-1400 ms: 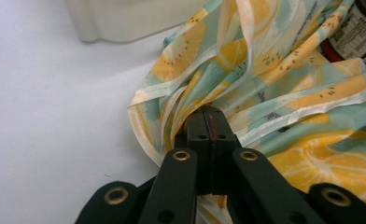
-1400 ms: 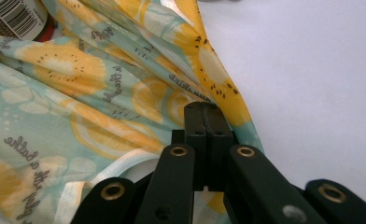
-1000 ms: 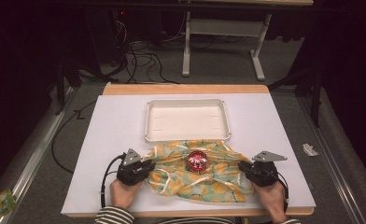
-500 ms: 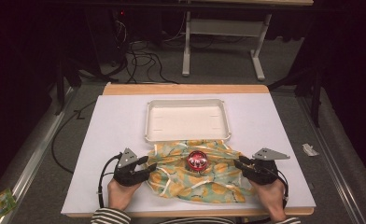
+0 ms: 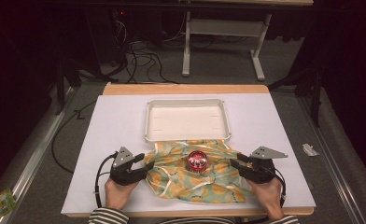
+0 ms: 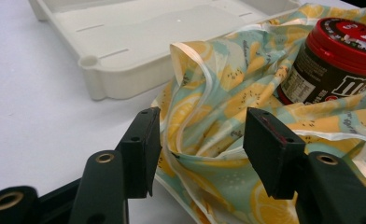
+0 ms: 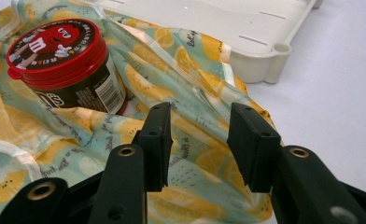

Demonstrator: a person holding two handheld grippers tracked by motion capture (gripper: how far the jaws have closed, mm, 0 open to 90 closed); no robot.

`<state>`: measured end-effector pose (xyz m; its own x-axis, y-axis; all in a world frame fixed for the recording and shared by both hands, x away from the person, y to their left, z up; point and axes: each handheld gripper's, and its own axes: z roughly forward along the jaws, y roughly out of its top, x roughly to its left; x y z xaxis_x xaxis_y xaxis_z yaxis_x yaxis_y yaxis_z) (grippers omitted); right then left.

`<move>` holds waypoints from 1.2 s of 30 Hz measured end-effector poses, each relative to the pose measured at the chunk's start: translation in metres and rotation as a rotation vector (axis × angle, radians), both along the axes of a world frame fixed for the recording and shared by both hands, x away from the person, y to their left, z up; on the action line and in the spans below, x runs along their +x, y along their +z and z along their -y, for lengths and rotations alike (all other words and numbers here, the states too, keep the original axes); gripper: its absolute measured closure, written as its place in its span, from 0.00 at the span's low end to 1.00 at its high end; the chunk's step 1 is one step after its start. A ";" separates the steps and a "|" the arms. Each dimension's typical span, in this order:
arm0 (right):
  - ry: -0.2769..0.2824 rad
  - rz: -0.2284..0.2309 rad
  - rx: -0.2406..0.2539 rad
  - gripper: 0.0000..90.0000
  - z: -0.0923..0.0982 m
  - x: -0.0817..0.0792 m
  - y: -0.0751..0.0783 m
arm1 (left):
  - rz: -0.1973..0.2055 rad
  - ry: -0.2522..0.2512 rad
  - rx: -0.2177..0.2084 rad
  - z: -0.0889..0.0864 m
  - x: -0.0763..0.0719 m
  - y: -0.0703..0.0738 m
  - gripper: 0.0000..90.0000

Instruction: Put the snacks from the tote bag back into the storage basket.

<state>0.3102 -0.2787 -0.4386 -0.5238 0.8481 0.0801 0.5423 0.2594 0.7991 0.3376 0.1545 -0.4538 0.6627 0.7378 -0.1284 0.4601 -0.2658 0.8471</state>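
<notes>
Both tools have just been opening, jaws apart, gripping nothing: left tool (image 5: 146, 165), right tool (image 5: 235, 164). The cloth (image 5: 190, 179) lies crumpled on the surface beneath the jar (image 5: 197, 160). Withdraw level, avoiding snags.

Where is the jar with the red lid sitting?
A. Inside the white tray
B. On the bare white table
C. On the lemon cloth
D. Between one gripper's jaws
C. The jar stands on the lemon cloth, just in front of the white tray, with folds of cloth around its base in both gripper views.
</notes>
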 end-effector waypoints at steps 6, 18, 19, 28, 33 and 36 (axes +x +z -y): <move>0.001 0.014 0.014 0.63 -0.002 0.000 0.000 | 0.007 0.034 -0.025 -0.010 -0.001 0.002 0.51; 0.022 0.046 0.020 0.59 -0.007 -0.001 0.003 | 0.004 0.090 -0.029 -0.024 0.001 -0.002 0.50; 0.023 0.052 0.020 0.58 -0.008 -0.001 0.003 | 0.005 0.095 -0.028 -0.025 0.001 -0.002 0.50; 0.024 0.094 0.012 0.55 -0.014 -0.003 0.003 | 0.012 0.150 -0.017 -0.034 0.001 -0.007 0.50; 0.023 0.085 0.022 0.54 -0.014 -0.003 0.005 | 0.005 0.176 -0.017 -0.037 0.003 -0.013 0.50; 0.024 0.079 0.021 0.53 -0.014 -0.003 0.006 | -0.004 0.188 -0.007 -0.038 0.004 -0.016 0.50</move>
